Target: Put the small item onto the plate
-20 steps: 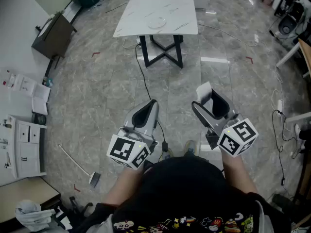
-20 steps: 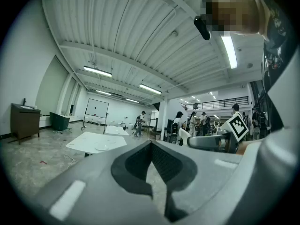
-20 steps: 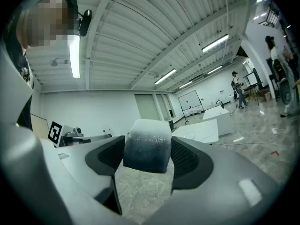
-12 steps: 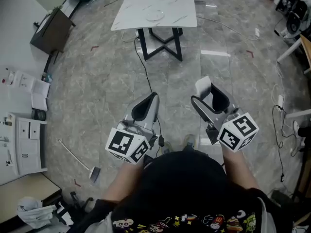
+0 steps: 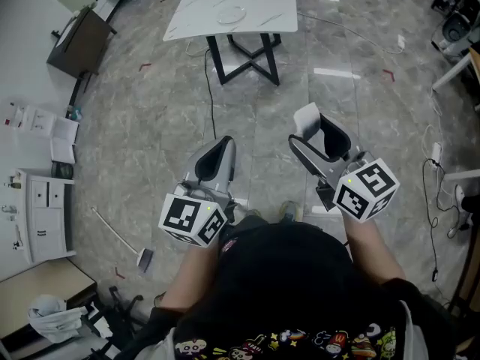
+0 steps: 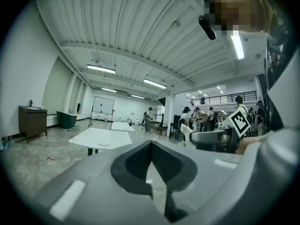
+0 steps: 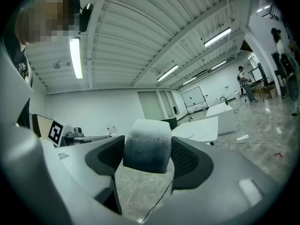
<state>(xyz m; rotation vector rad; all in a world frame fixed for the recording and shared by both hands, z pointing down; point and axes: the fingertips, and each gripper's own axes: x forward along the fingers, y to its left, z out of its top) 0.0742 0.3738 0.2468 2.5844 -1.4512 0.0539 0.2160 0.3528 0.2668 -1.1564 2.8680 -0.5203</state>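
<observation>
A white plate (image 5: pixel 229 13) lies on a white marble-look table (image 5: pixel 259 22) with black legs, far ahead across the floor. Both grippers are held in front of the person's body, well short of the table. My right gripper (image 5: pixel 309 130) is shut on the small item (image 5: pixel 305 118), a white rounded block; its jaws press it from both sides (image 7: pixel 147 146). The plate (image 7: pixel 187 134) and table (image 7: pixel 208 124) show small beyond it. My left gripper (image 5: pixel 217 152) is shut with nothing in it (image 6: pixel 150 143); the plate (image 6: pixel 104 142) is distant there too.
A black cable (image 5: pixel 212 118) runs over the grey stone floor from the table toward the person's feet. A dark cabinet (image 5: pixel 79 47) and white drawers (image 5: pixel 37 216) line the left wall. A long-handled tool (image 5: pixel 120 238) lies on the floor. Several people (image 6: pixel 201 116) stand far off.
The table and plate have slid slightly up and left in the head view. Both grippers keep their pose, shifted a little left; the right one still holds the item.
</observation>
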